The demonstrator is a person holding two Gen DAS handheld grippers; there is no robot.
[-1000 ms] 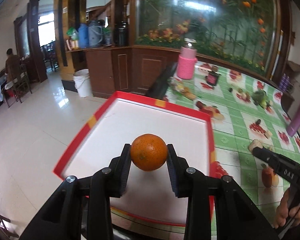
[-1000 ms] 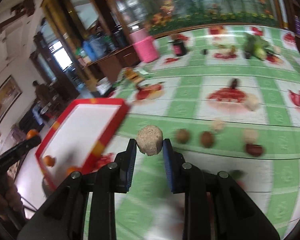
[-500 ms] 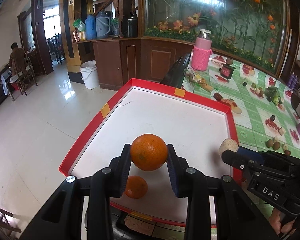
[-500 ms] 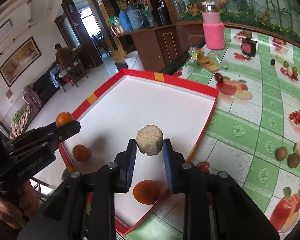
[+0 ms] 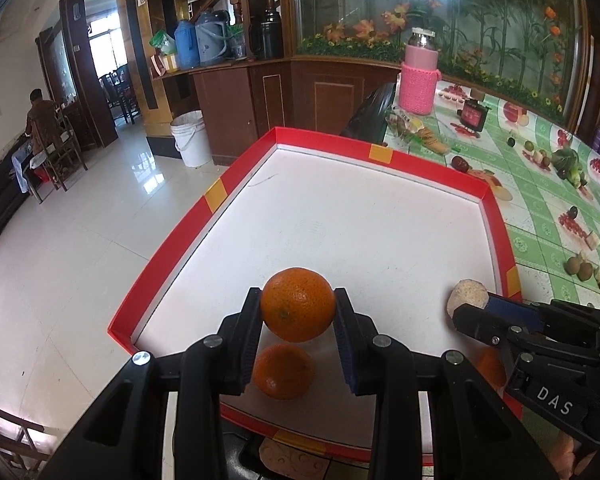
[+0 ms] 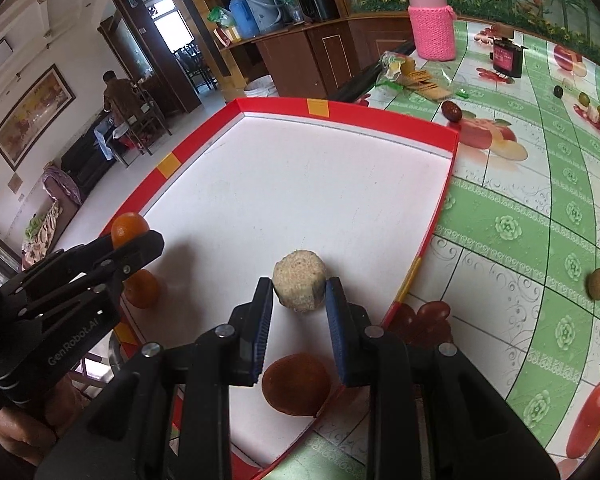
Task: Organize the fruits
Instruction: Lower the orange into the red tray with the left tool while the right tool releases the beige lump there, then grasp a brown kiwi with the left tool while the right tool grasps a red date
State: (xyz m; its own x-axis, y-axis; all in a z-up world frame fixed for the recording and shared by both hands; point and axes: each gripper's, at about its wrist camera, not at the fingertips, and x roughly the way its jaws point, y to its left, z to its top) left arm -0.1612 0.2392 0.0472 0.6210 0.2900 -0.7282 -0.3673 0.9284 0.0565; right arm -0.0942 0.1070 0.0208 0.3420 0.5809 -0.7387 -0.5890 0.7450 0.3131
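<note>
Red-rimmed tray (image 5: 220, 196) now fills both views; both loads moved from over the surface (image 6: 540, 200) to above its near end. Left hand-held gripper (image 5: 298, 320) clamps orange (image 5: 297, 304) at 6 o'clock; right hand-held gripper (image 6: 299, 304) pinches tan fruit (image 6: 299, 286). Judged: release next

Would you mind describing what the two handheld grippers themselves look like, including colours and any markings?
Both are matte black plastic with silver screw heads and blue ribbed pads lining their two flat fingers. The left gripper carries white "GenRobot.AI" lettering along its side, seen from the right wrist view. The right gripper shows "DAS" in white on its body. Bare hands hold the handles; no cables are visible.
</note>
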